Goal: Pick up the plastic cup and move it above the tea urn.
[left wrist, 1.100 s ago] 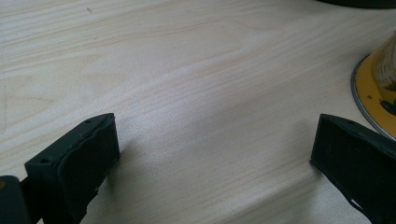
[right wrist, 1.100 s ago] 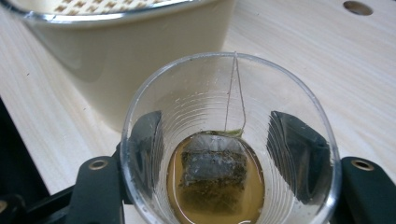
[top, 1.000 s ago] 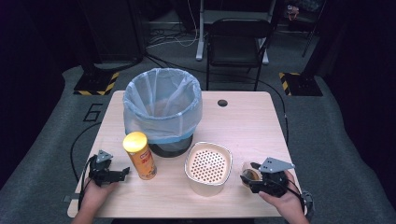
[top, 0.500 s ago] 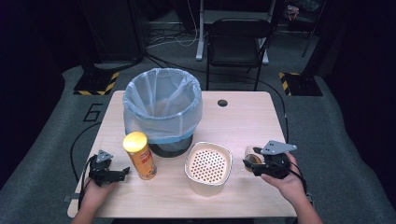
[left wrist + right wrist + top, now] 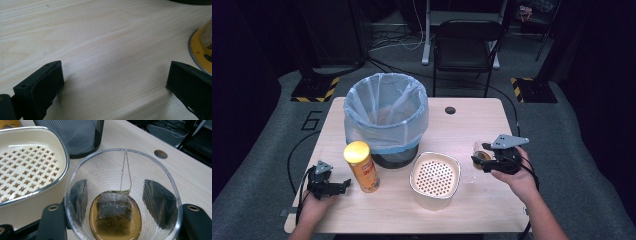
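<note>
While your left gripper (image 5: 331,184) rests near the table's (image 5: 492,200) near left corner with its jaws wide apart and nothing between them, the risk sits in your right gripper (image 5: 484,161) — it is clamped on a clear glass (image 5: 122,195) with a tea bag (image 5: 113,212) lying in amber liquid. You hold that glass near the right edge, just beside the perforated cream dish (image 5: 435,176). Tilt your wrist and, as I judge it, tea runs onto the wood; squeeze unevenly and smooth glass may slip. Swinging left could knock the dish, or the yellow can (image 5: 361,166) standing beyond your left gripper. Farther back, the lined bin (image 5: 386,116) has a high rim — catch it and the glass may tip.
</note>
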Tool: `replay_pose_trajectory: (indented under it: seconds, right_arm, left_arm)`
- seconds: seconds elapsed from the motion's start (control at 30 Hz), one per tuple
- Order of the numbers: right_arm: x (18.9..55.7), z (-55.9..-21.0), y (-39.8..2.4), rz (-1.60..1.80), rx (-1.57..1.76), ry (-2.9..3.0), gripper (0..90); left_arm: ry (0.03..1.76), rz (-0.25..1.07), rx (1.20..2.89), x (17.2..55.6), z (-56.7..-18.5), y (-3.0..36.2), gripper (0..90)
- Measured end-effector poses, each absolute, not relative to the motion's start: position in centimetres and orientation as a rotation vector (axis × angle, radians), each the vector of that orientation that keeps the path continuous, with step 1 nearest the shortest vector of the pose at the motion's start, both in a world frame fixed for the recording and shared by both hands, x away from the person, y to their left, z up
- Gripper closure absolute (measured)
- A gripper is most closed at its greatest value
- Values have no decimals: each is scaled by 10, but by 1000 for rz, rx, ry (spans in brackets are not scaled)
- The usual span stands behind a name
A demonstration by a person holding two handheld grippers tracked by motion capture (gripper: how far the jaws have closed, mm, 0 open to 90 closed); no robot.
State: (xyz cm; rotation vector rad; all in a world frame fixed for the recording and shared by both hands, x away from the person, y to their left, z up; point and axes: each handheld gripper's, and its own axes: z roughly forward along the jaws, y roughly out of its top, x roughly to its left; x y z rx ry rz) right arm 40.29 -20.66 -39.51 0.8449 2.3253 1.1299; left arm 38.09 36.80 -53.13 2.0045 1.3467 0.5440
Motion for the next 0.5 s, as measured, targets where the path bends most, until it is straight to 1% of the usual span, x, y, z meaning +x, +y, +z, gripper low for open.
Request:
replay_pose_trajectory:
  seconds: [0.5]
  right_arm:
    - [435,-374,-176,1159,690,2340,363]
  left_arm:
    - [1347,544,2004,381,-531,368,8]
